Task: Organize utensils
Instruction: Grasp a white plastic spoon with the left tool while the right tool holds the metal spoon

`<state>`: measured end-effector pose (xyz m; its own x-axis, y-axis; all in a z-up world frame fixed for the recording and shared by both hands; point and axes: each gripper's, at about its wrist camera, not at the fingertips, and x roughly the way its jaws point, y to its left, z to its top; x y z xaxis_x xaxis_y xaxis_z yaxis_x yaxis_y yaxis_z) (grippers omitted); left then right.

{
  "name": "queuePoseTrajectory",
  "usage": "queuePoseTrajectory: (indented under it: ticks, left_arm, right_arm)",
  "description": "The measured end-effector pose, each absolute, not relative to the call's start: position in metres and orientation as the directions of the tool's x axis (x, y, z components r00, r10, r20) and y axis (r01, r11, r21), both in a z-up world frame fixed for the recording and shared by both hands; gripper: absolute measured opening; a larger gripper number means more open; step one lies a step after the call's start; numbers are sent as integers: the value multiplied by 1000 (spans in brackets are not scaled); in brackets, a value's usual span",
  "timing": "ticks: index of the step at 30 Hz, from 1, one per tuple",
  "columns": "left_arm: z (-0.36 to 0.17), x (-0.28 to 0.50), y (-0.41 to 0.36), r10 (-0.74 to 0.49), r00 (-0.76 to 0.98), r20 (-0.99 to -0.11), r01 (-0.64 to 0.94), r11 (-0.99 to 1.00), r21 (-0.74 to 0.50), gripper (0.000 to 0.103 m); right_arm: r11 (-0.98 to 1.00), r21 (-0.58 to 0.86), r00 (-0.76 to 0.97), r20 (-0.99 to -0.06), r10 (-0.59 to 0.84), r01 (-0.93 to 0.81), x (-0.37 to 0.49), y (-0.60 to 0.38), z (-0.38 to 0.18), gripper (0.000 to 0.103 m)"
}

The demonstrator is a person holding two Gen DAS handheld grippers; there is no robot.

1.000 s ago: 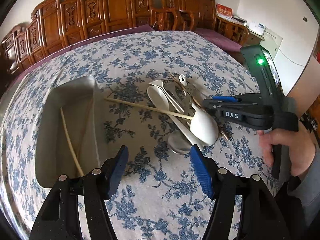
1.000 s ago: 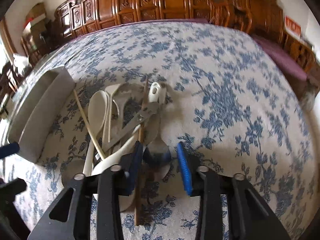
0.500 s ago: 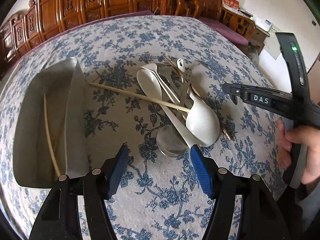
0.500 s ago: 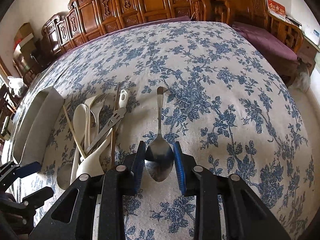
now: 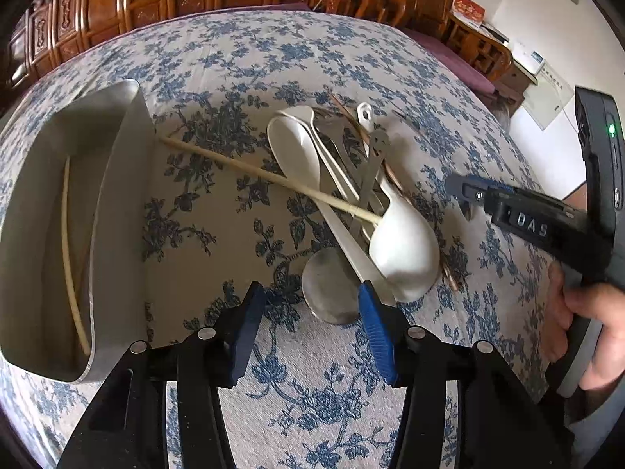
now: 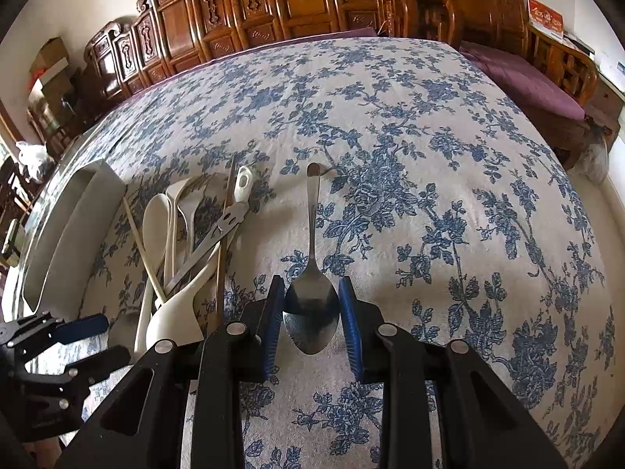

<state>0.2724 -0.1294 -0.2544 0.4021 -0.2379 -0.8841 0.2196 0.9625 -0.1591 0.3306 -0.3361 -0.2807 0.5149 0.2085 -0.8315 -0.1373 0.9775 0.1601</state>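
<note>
home | carved wooden chairs [image 6: 297,4] | floral tablecloth [image 6: 390,117]

A table [image 5: 351,62] draped in a white cloth with blue flowers carries a grey tray [image 5: 117,211] at the left, a bamboo stick [image 5: 68,250] inside it. Just right of the tray lies a heap of utensils [image 5: 351,195]: white spoons, metal pieces and chopsticks, crossed over each other.

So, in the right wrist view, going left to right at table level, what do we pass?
Left gripper → grey tray → pile of utensils → metal spoon, held in the right gripper → bare floral tablecloth.
</note>
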Motion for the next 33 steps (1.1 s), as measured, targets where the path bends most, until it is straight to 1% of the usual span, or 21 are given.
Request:
queuePoseTrajectory:
  ticks: [6,7,8,9,13,16,17,18,20,25,28,29,31,32,33]
  left_arm:
    - [-243,288,-138,-250,422,-872,232,959,-162,48]
    - [-244,292,-141,-242,417,-876,231,960,-156,47]
    - [-247,298,-143,-230,407,-884,223,963,-148,42]
    - [-249,302,-145,-228,399,-888,221,964,-149,39]
    - [-258,314,-154,-192,378,-906,222,968,-112,38]
    - [-259,321,-156,-190,383,-904,218,970,-111,38]
    - [-259,324,-156,-186,379,-906,211,971,-111,36]
    - [-258,326,-155,-189,375,-908,211,971,-115,32]
    - [-259,329,-150,-172,367,-914,198,975,-104,27]
    - [-260,330,-142,-159,358,-920,194,977,-94,29]
    - [-260,335,-143,-138,357,-924,189,979,-73,34]
    - [-261,338,-141,-133,358,-924,180,981,-71,32]
    - [-261,343,-134,-128,358,-925,149,986,-79,22]
    - [-261,344,-132,-126,357,-925,139,987,-81,14]
    - [-261,346,-129,-121,357,-926,128,989,-79,9]
  right_arm:
    - [977,163,515,-831,212,-139,331,-335,-281,32]
    - [977,162,515,-831,211,-139,331,-335,-281,32]
    - [977,162,514,-831,211,-139,331,-335,-281,32]
    - [977,162,515,-831,211,-139,331,-335,-281,32]
    - [977,168,517,-829,214,-134,331,-337,-281,32]
    - [976,175,518,-827,219,-133,331,-338,-280,32]
    - [975,178,518,-826,222,-134,331,-338,-280,32]
    - [974,179,518,-826,224,-135,331,-339,-279,32]
    - [973,182,519,-824,228,-138,331,-339,-279,32]
    - [971,197,523,-818,240,-136,331,-340,-277,32]
    - [970,200,523,-817,244,-140,330,-338,-276,32]
    - [970,199,523,-817,244,-141,330,-338,-276,32]
    - [969,202,522,-817,245,-140,330,-338,-276,32]
    - [969,205,522,-816,247,-139,329,-339,-276,32]
    - [969,206,523,-816,248,-138,329,-339,-276,32]
